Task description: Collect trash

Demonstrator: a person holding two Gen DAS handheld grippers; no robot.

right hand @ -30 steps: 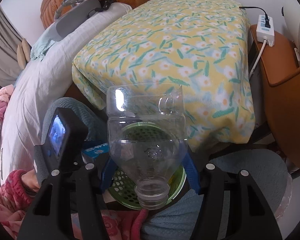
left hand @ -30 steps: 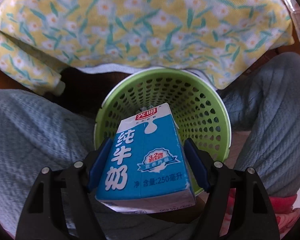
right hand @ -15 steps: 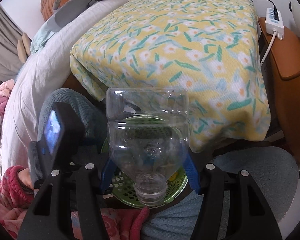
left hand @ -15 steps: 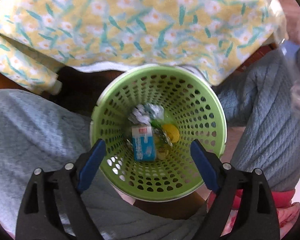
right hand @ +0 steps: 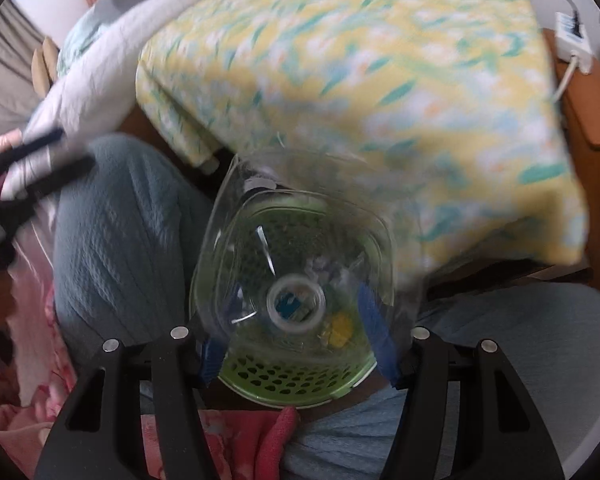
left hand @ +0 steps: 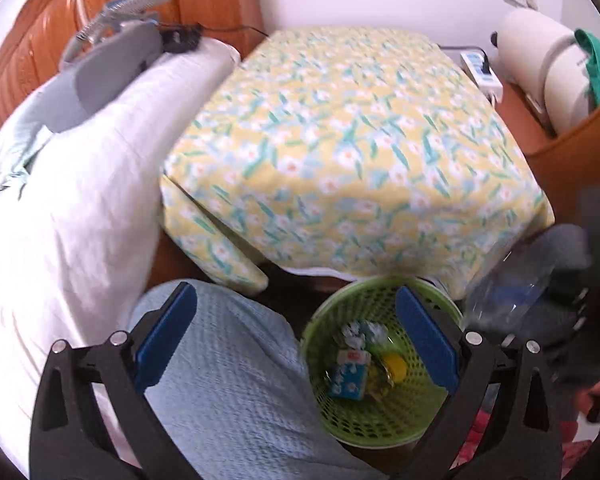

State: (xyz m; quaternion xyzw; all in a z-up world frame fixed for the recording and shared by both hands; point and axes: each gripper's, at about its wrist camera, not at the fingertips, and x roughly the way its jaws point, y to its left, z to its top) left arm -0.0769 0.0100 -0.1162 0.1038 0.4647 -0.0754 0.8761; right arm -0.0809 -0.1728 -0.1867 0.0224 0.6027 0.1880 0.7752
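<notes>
A green perforated basket (left hand: 384,420) stands on the floor between the person's knees. A blue milk carton (left hand: 348,376) lies inside it with crumpled wrappers and a yellow piece. My left gripper (left hand: 296,340) is open and empty, raised above and left of the basket. My right gripper (right hand: 296,340) is shut on a clear plastic bottle (right hand: 296,276), held mouth towards the camera directly over the basket (right hand: 292,380). The bottle also shows blurred at the right of the left wrist view (left hand: 504,292).
A table with a yellow flowered cloth (left hand: 348,152) stands just behind the basket. A white bed (left hand: 80,184) lies to the left. The person's blue-clad knees (left hand: 228,380) flank the basket. A power strip (left hand: 480,68) and a white appliance (left hand: 540,68) sit at the right.
My left gripper opened and dropped the milk carton into the basket, then rose and drew back left. My right gripper tipped the bottle down over the basket.
</notes>
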